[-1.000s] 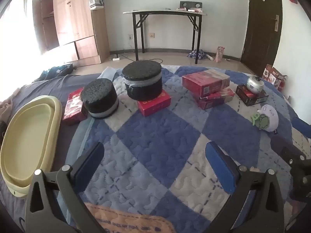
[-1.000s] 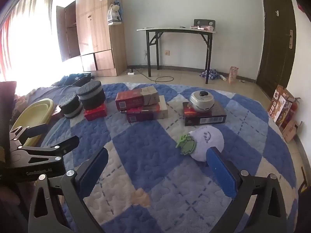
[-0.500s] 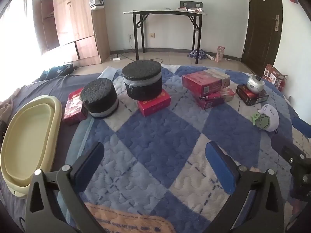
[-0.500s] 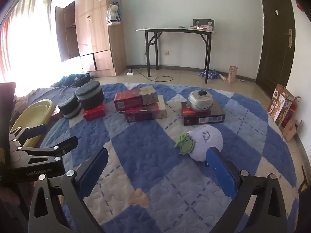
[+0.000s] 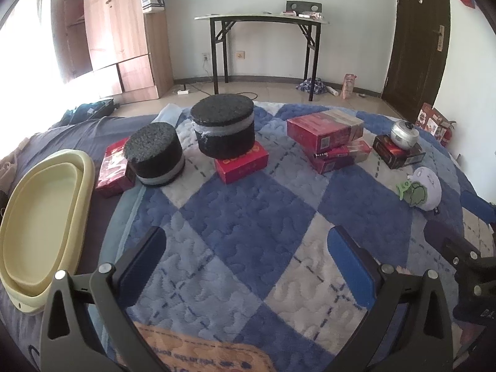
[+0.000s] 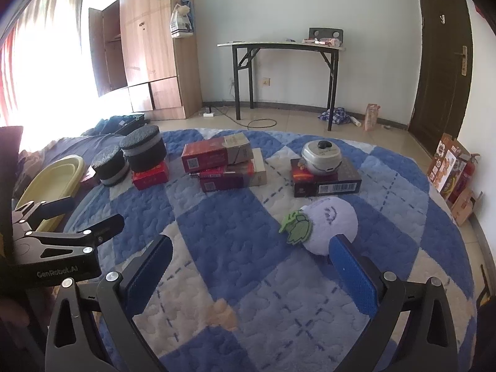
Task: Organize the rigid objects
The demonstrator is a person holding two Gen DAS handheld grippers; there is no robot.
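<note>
On a blue and white quilt lie two black foam cylinders: a larger one [image 5: 222, 130] stands on a small red box [image 5: 241, 161], a smaller one [image 5: 154, 158] rests beside another red box [image 5: 113, 167]. Stacked red cartons [image 5: 330, 139] sit mid-right, and a silver pot [image 5: 404, 133] tops a dark box [image 5: 398, 155]. A white plush [image 5: 424, 187] lies at right. My left gripper [image 5: 248, 254] is open over bare quilt. My right gripper [image 6: 251, 259] is open, its right pad just in front of the plush [image 6: 325, 226].
A yellow tub [image 5: 40, 217] sits at the quilt's left edge. Beyond the quilt are a wooden wardrobe [image 5: 121, 34], a black-legged table [image 5: 263, 18] and a dark door [image 5: 415, 31]. The left gripper's body [image 6: 55, 248] shows at the left of the right wrist view.
The right wrist view has crept slightly forward, so the plush and boxes sit a little lower and nearer. The left wrist view is nearly unchanged.
</note>
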